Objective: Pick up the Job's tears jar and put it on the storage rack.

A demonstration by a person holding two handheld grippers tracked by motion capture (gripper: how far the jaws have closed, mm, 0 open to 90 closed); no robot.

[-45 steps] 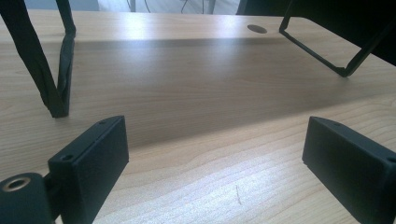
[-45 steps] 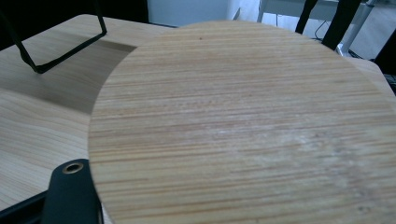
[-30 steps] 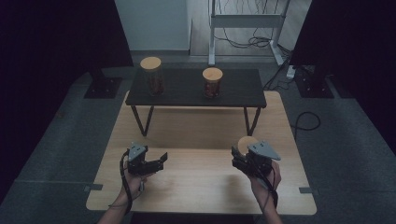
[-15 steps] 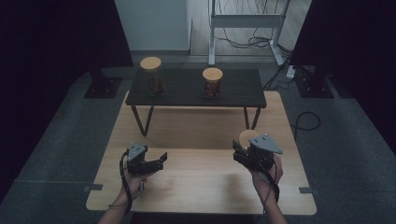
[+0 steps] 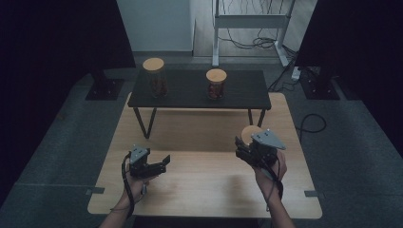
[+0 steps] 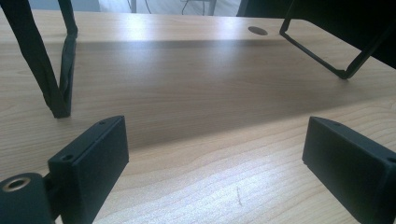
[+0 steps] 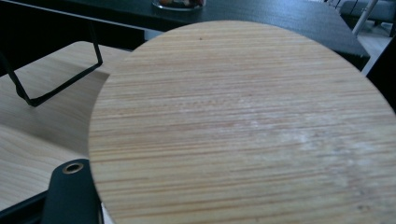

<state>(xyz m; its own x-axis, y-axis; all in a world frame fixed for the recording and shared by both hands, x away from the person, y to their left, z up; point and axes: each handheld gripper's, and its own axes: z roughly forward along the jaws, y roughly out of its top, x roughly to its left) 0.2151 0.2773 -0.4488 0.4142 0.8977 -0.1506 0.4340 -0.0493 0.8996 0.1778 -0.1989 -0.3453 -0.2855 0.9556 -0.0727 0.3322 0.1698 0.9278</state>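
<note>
My right gripper point(image 5: 245, 146) hovers over the right part of the light wooden table point(image 5: 204, 190), shut on a round bamboo lid point(image 5: 249, 133). In the right gripper view the lid point(image 7: 243, 126) lies close before the camera and hides the jaws, apart from one black finger point(image 7: 70, 196) at the lower left. I cannot tell whether anything hangs under the lid. My left gripper point(image 5: 160, 164) rests low over the table's left part, open, with only bare wood between its fingertips point(image 6: 215, 158).
A low black shelf point(image 5: 190, 92) on thin metal legs stands across the far side of the table. On it are two glass jars with bamboo lids, one at the left point(image 5: 154, 78) and one at the right point(image 5: 216, 84). Dark stands flank the table.
The right gripper with the lid has shifted slightly toward the far side of the table. The left gripper has stayed in place.
</note>
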